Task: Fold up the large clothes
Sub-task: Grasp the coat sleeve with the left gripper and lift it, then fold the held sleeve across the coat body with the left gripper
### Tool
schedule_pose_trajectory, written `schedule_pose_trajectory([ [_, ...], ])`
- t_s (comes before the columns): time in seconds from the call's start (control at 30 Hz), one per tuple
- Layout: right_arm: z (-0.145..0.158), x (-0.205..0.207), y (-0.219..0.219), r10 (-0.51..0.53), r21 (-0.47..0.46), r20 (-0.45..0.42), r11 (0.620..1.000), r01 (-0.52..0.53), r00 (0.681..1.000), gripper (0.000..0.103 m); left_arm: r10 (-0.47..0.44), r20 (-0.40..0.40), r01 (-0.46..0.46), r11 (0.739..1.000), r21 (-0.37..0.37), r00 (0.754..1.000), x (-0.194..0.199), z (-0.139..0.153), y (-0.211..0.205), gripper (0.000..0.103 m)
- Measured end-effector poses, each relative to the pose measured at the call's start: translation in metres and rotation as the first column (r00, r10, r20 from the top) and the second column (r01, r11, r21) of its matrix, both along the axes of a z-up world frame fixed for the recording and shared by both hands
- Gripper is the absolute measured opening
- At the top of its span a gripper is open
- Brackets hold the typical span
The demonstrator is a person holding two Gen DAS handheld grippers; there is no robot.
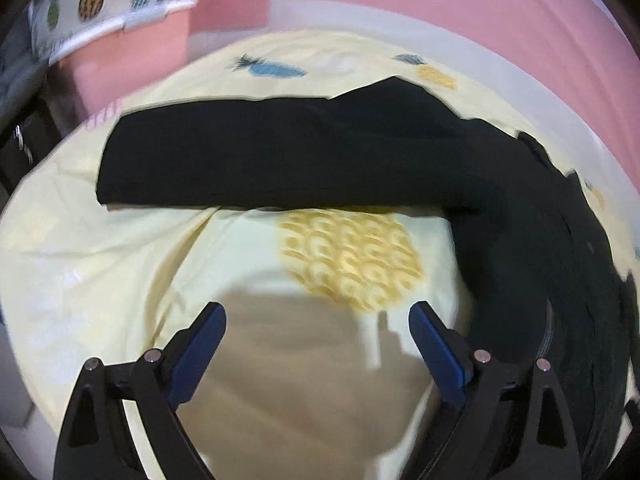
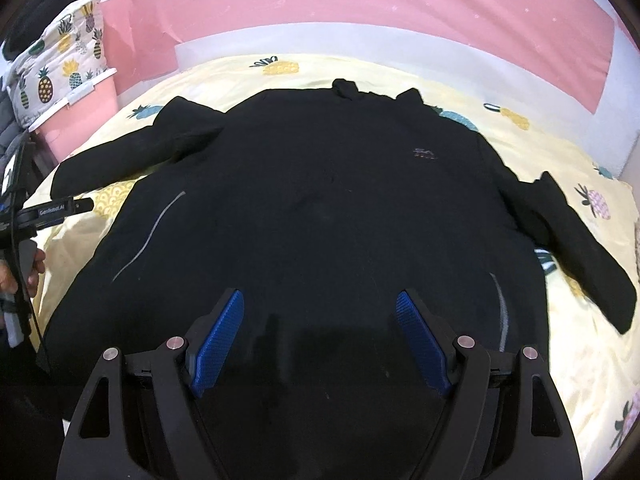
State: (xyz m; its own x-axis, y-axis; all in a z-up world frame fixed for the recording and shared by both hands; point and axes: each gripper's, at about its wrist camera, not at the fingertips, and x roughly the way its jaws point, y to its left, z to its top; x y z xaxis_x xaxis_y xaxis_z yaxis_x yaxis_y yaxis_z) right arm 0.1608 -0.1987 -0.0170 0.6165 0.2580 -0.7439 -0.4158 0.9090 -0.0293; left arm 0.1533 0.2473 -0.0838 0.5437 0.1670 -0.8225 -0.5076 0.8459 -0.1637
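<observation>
A large black jacket (image 2: 320,208) lies spread flat, front up, on a pale yellow pineapple-print bed sheet (image 2: 560,152), both sleeves out to the sides. My right gripper (image 2: 320,300) is open and empty, hovering over the jacket's lower hem. In the left wrist view the jacket's left sleeve (image 1: 260,152) stretches across the sheet (image 1: 100,260). My left gripper (image 1: 318,314) is open and empty above bare sheet, just short of that sleeve. The left gripper's tip also shows in the right wrist view (image 2: 76,205) at the far left, beside the sleeve cuff.
A pink storage box (image 2: 80,112) with a pineapple-print fabric bundle (image 2: 60,64) stands off the bed's far left corner. A pink and white wall (image 2: 360,12) runs behind the bed. Dark items (image 1: 20,148) sit at the left edge.
</observation>
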Motion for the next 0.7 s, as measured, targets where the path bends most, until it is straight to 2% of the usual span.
schedule_pose_trajectory([
  [0.1, -0.005, 0.009, 0.007, 0.004, 0.010, -0.021, 1.000, -0.004, 1.000, 0.079, 0.070, 0.000, -0.070, 0.997, -0.045, 0.998, 0.008, -0.008, 0.027, 0.094],
  [0.27, -0.010, 0.022, 0.008, -0.008, 0.044, -0.048, 0.999, 0.011, 0.999, 0.079, 0.171, 0.031, -0.166, 0.977, -0.137, 0.985, 0.016, -0.018, 0.062, 0.093],
  [0.4, -0.014, 0.028, 0.005, -0.012, 0.052, -0.062, 0.999, 0.015, 0.998, 0.079, 0.209, 0.054, -0.199, 0.967, -0.160, 0.976, 0.023, -0.023, 0.076, 0.093],
  [0.47, -0.017, 0.032, 0.003, -0.011, 0.053, -0.078, 0.998, 0.015, 0.997, 0.079, 0.220, 0.055, -0.210, 0.967, -0.140, 0.974, 0.030, -0.025, 0.079, 0.089],
  [0.57, -0.020, 0.036, 0.000, -0.013, 0.050, -0.101, 0.999, 0.018, 0.995, 0.079, 0.228, 0.046, -0.223, 0.971, -0.084, 0.973, 0.047, -0.028, 0.085, 0.067],
  [0.6, -0.021, 0.037, -0.001, -0.013, 0.054, -0.108, 0.998, 0.019, 0.994, 0.079, 0.229, 0.040, -0.226, 0.972, -0.070, 0.973, 0.049, -0.027, 0.086, 0.050],
  [0.63, -0.021, 0.037, -0.002, -0.013, 0.059, -0.112, 0.998, 0.020, 0.994, 0.079, 0.232, 0.033, -0.229, 0.971, -0.068, 0.972, 0.051, -0.026, 0.087, 0.039],
  [0.7, -0.019, 0.036, -0.004, -0.019, 0.055, -0.105, 0.998, 0.024, 0.994, 0.079, 0.220, 0.038, -0.217, 0.973, -0.075, 0.975, 0.054, -0.021, 0.088, 0.027],
])
